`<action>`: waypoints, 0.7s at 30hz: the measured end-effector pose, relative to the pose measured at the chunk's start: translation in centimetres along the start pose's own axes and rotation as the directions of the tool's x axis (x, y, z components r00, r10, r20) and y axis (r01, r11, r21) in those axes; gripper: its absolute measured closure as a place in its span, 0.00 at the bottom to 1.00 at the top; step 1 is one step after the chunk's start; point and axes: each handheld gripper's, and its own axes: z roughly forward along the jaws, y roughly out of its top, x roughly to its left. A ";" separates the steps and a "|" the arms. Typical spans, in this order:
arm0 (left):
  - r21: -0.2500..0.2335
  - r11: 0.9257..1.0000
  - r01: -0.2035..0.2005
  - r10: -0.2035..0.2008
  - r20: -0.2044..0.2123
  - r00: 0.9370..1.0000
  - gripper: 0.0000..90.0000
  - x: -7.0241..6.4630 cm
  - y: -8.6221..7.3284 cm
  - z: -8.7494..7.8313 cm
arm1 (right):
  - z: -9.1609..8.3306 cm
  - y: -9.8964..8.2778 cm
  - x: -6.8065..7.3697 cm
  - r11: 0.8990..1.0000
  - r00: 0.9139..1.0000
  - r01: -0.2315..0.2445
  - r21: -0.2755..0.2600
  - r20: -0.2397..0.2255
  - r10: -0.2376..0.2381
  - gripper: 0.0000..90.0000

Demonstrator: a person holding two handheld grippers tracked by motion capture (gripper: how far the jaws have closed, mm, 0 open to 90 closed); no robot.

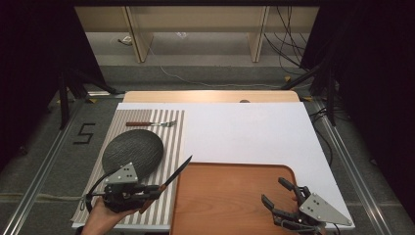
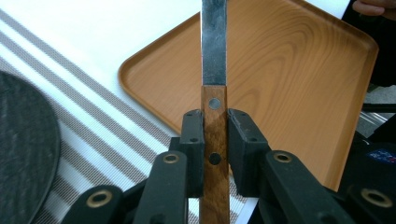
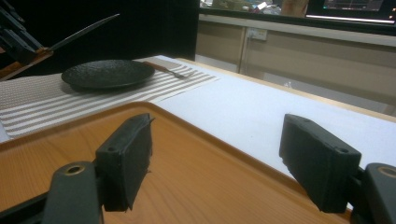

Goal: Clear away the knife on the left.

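Observation:
My left gripper (image 1: pixel 155 190) is shut on the wooden handle of a knife (image 1: pixel 172 177) and holds it above the striped placemat (image 1: pixel 172 132), blade slanting up to the right over the corner of the wooden tray (image 1: pixel 230 200). In the left gripper view both pads clamp the knife (image 2: pixel 214 121) handle and the dark blade runs out over the tray (image 2: pixel 299 88). A dark round plate (image 1: pixel 132 152) lies on the placemat, with a fork (image 1: pixel 151 124) beyond it. My right gripper (image 1: pixel 279 193) rests open over the tray's right part, nothing between its fingers (image 3: pixel 126 158).
A white sheet (image 1: pixel 244 132) covers the table to the right of the placemat. The right gripper view looks across the tray (image 3: pixel 196 172) to the plate (image 3: pixel 108 73), the fork (image 3: pixel 168 70) and the held knife (image 3: pixel 79 32). Floor and shelving lie beyond the table's far edge.

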 end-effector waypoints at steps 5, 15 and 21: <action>-0.040 0.999 0.015 -0.015 -0.004 1.000 0.85 -0.2 0.0 0.4 | 0.0 0.0 0.0 1.000 1.000 0.001 0.001 0.000 -0.001 0.30; -0.050 0.999 0.019 -0.019 0.010 1.000 0.85 -0.7 0.2 1.6 | 0.1 0.0 0.0 1.000 1.000 0.000 -0.003 0.000 0.000 0.30; -0.034 0.999 0.011 -0.010 0.031 0.999 0.85 -1.2 0.3 2.5 | 0.0 0.0 0.0 1.000 1.000 0.000 -0.003 0.000 0.000 0.30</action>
